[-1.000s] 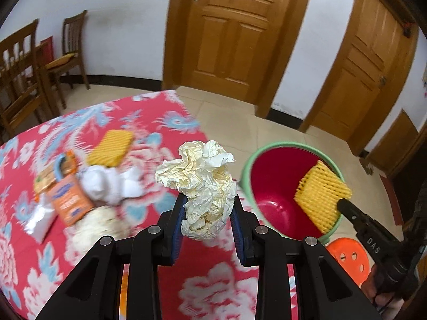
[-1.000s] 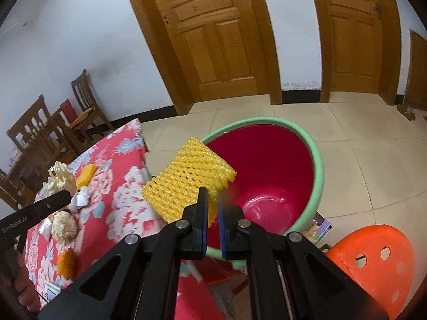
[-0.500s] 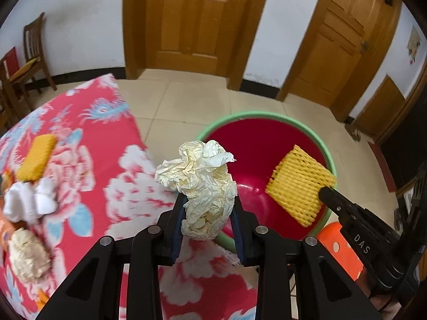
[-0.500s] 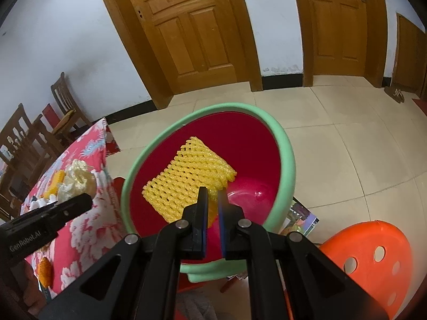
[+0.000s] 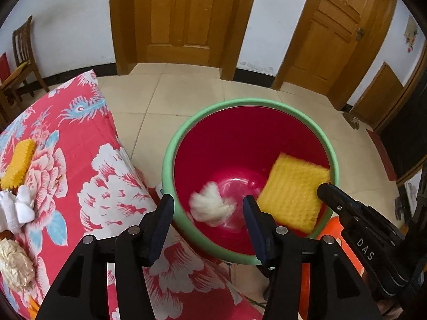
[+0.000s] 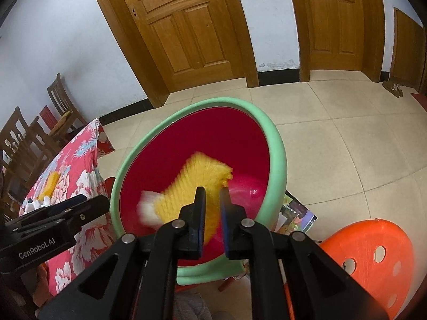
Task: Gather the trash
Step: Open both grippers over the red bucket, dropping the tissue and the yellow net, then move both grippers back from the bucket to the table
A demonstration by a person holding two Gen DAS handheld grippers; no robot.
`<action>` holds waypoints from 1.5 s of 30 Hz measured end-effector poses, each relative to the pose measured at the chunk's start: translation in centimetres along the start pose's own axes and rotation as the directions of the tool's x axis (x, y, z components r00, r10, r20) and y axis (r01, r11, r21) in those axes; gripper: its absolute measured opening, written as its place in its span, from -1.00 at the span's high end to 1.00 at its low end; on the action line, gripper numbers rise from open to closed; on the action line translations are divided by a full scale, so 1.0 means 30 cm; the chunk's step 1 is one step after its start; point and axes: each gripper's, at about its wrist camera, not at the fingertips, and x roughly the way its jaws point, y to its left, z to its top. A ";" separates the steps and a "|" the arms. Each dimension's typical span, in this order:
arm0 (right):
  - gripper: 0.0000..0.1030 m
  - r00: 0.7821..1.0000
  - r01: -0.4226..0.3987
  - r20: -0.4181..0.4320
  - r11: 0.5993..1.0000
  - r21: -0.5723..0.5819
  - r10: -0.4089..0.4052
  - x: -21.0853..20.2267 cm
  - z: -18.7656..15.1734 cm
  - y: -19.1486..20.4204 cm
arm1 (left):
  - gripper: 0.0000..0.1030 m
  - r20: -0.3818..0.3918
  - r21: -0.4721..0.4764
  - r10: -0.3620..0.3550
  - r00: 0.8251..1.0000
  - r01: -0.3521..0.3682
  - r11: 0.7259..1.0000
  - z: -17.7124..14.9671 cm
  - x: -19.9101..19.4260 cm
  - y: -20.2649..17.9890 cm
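Both tongs had just been opening. The left tongs (image 5: 206, 213) stood apart and empty, the crumpled white paper ball (image 5: 210, 204) blurred below them inside the red plastic bucket with green rim (image 5: 170, 144). The right tongs (image 6: 212, 200) were slightly parted, the yellow foam net sleeve (image 6: 202, 172) blurred beyond them. To the left lay the tabletop under a red flowered cloth (image 5: 80, 144); ahead were beige floor tiles (image 5: 186, 90) and brown wooden doors (image 5: 181, 16).

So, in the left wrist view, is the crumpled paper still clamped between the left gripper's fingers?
No. The left gripper stands open and the crumpled paper, blurred, is inside the red bucket.

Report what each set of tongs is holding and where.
Nothing held: paper wad and yellow foam net are loose over the bucket; both tongs have just opened.
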 end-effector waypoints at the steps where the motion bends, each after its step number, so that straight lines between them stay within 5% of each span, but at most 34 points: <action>1: 0.61 1.000 -0.001 0.002 1.000 0.002 0.001 -0.003 0.000 -0.004 | -0.08 0.000 -0.005 -0.001 1.000 0.001 1.000 -0.001 -0.004 0.005; 14: 0.21 0.999 -0.004 0.035 1.000 -0.005 0.004 -0.069 -0.001 0.036 | -0.12 0.046 -0.068 0.032 0.998 -0.029 0.997 -0.023 -0.110 0.066; 45: -0.11 0.992 -0.096 0.064 0.988 -0.120 0.104 -0.242 -0.076 0.265 | -0.13 0.155 -0.243 0.169 0.973 -0.128 0.961 -0.188 -0.425 0.324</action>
